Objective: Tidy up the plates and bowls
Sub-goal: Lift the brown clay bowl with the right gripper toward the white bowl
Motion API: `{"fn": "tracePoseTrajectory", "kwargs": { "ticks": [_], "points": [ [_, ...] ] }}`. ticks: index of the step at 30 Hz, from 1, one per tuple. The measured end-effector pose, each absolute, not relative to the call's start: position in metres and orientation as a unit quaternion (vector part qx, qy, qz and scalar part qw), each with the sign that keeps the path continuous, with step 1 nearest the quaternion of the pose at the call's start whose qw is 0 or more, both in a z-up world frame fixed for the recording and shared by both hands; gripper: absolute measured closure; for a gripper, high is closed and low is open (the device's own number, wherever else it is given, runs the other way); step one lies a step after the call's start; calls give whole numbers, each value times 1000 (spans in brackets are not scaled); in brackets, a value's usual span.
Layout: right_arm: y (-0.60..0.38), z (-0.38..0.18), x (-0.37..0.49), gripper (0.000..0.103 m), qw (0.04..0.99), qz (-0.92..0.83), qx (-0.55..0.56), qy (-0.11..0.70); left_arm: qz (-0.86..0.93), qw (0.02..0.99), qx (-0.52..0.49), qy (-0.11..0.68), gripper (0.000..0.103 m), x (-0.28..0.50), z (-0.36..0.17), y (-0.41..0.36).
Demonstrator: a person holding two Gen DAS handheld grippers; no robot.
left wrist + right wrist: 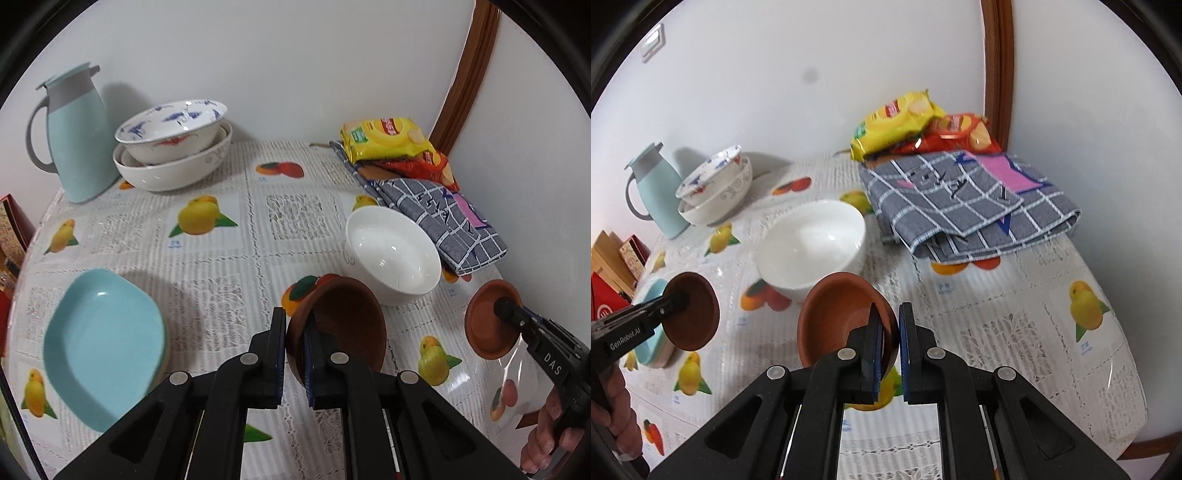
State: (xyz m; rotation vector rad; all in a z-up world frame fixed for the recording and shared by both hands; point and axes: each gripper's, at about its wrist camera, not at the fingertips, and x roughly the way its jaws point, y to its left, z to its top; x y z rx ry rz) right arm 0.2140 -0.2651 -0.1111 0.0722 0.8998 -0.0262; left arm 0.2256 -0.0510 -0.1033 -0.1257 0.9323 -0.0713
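My left gripper [295,350] is shut on the rim of a dark brown bowl [343,325], held tilted above the table; it also shows in the right wrist view [696,312]. My right gripper [891,350] is shut on the rim of a terracotta bowl [838,317], also lifted and tilted; it appears in the left wrist view [487,321]. A white bowl [391,251] stands on the table between them, also in the right wrist view [812,247]. Light blue plates [103,343] are stacked at the left. Nested patterned bowls [173,147] stand at the back.
A light blue jug [72,133] stands at the back left beside the nested bowls. A folded grey checked cloth [964,206] and snack bags [908,125] lie at the back right near the wall. Boxes [617,258] stand off the table's left edge.
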Motion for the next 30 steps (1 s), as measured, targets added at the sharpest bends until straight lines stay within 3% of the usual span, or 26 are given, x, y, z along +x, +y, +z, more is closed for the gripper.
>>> {"fn": "tracePoseTrajectory", "kwargs": {
  "ticks": [16, 30],
  "points": [
    [-229, -80, 235, 95, 908, 3, 29, 418, -10, 901, -70, 428, 95, 224, -83, -17],
    [-216, -116, 303, 95, 891, 12, 5, 454, -12, 897, -72, 436, 95, 270, -98, -13]
  ]
}}
